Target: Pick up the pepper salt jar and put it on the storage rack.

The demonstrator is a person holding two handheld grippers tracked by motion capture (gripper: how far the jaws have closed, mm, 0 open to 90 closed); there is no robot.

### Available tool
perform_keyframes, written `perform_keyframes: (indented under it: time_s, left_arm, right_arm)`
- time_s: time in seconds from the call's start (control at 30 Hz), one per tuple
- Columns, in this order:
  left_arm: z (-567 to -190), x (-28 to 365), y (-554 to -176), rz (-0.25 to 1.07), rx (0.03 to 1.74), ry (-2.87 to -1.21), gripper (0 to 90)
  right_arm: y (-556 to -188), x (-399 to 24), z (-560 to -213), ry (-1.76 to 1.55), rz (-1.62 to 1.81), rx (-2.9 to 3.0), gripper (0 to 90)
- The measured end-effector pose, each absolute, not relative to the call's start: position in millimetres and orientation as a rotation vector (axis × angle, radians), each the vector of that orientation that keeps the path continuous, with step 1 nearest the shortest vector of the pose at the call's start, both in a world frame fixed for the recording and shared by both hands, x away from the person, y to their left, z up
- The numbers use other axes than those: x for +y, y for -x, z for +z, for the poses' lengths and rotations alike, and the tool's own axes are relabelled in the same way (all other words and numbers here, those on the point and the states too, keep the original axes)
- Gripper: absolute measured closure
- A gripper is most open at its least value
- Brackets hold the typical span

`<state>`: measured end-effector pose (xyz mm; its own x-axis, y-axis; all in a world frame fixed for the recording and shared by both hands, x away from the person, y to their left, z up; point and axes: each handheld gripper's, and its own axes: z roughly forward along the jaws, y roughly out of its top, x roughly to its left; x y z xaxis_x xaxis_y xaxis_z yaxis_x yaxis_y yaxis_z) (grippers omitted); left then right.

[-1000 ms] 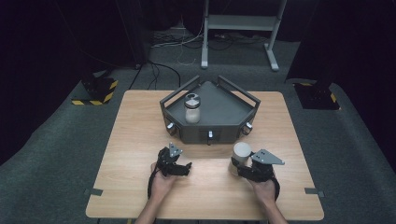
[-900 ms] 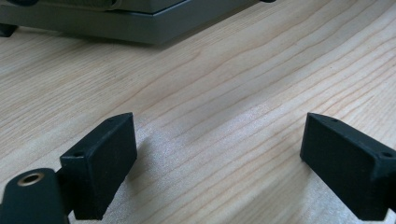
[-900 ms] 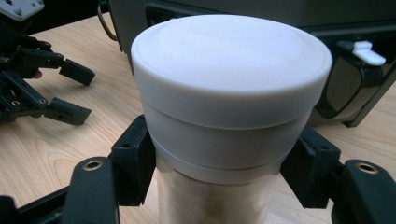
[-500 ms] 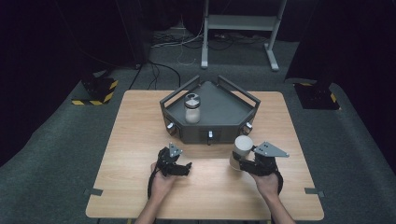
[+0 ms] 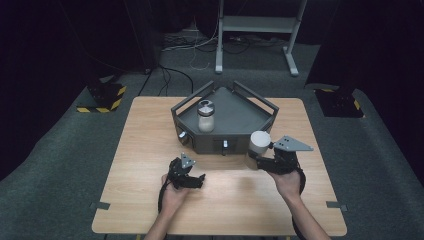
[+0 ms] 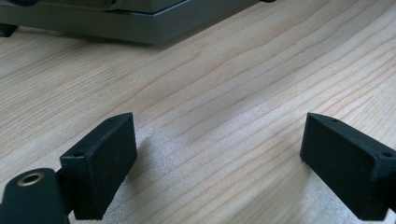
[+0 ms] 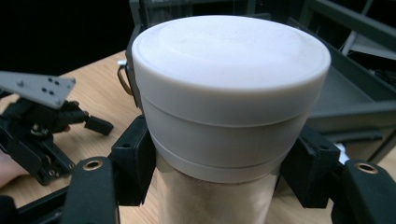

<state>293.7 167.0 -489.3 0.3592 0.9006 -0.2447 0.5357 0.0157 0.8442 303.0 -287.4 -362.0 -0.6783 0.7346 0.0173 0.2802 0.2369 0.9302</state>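
Observation:
My right gripper (image 5: 256,160) is shut on a jar with a white lid (image 5: 259,143) and holds it upright just above the table, close to the front right of the grey tray (image 5: 235,107). In the right gripper view the white-lidded jar (image 7: 231,93) stands between the two black jaws, which press on its sides below the lid. A second jar with a silver lid (image 5: 205,116) stands inside the tray at the left. My left gripper (image 5: 191,173) rests on the wooden table (image 5: 150,130) in front of the tray. Its jaws (image 6: 219,154) are open over bare wood.
The tray's low front wall (image 6: 140,25) lies just beyond the left gripper. The left gripper (image 7: 42,121) also appears at the left of the right gripper view. Black-and-yellow floor blocks (image 5: 102,97) and a metal stand (image 5: 255,30) sit beyond the table.
My right gripper has lifted the white-lidded jar off the table and carried it slightly toward the tray. The left gripper has stayed still.

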Motion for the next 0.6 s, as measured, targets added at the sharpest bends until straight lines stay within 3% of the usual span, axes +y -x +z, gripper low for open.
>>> perform_keyframes:
  time_s: [0.6]
  left_arm:
    - [-489.3, 167.0, -293.7, 0.471, 1.302, -1.650, 10.7]
  right_arm:
    - [-341.7, -279.1, -312.9, -0.929, 1.483, 2.080, 34.5]
